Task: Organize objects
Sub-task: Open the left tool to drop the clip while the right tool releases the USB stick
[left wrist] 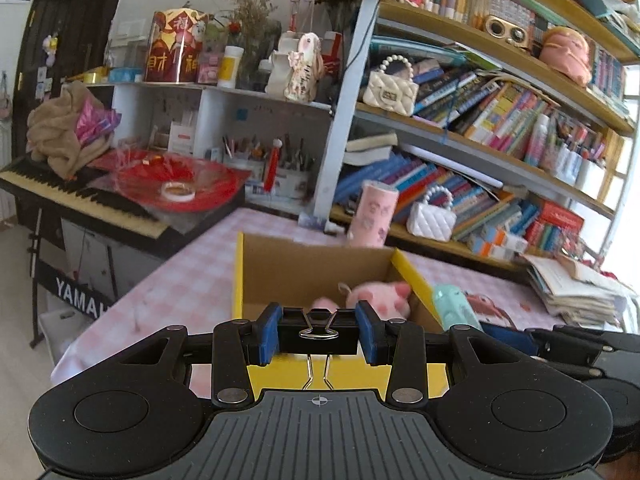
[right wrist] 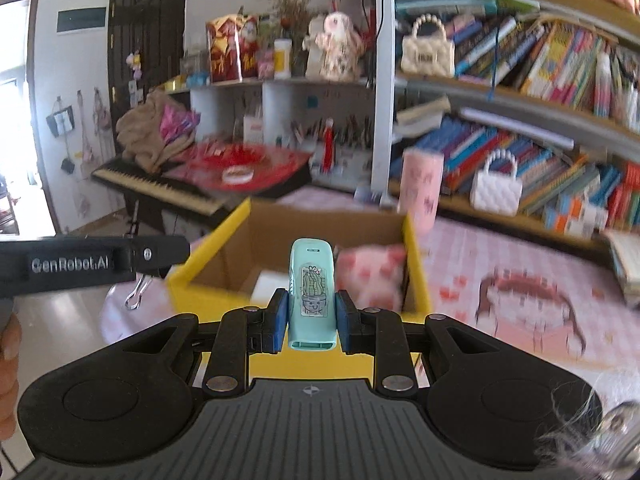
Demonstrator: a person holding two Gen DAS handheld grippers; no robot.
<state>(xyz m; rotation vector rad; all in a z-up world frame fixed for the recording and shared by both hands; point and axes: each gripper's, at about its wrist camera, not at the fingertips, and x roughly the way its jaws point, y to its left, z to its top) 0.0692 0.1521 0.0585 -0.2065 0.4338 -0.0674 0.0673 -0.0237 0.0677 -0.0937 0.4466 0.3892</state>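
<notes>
My left gripper [left wrist: 318, 334] is shut on a black binder clip [left wrist: 318, 338] and holds it just before the near rim of a yellow cardboard box [left wrist: 240, 272]. A pink plush toy [left wrist: 380, 296] lies inside the box. My right gripper [right wrist: 311, 316] is shut on a mint green stapler [right wrist: 311, 280] with a cactus sticker, held over the near edge of the same box [right wrist: 224, 236]. The pink plush [right wrist: 370, 272] and a white object [right wrist: 268, 284] lie inside it. The left gripper's body [right wrist: 80, 264] shows at the left, the clip's wire handles [right wrist: 138, 290] hanging below. The stapler also shows in the left wrist view [left wrist: 454, 304].
The box stands on a pink checked tablecloth [left wrist: 192, 276]. A pink cylinder cup [left wrist: 374, 216] and a white quilted purse [left wrist: 432, 218] stand behind it by the bookshelf [left wrist: 480, 152]. A keyboard piano [left wrist: 80, 196] is at the left; stacked papers [left wrist: 576, 288] lie at the right.
</notes>
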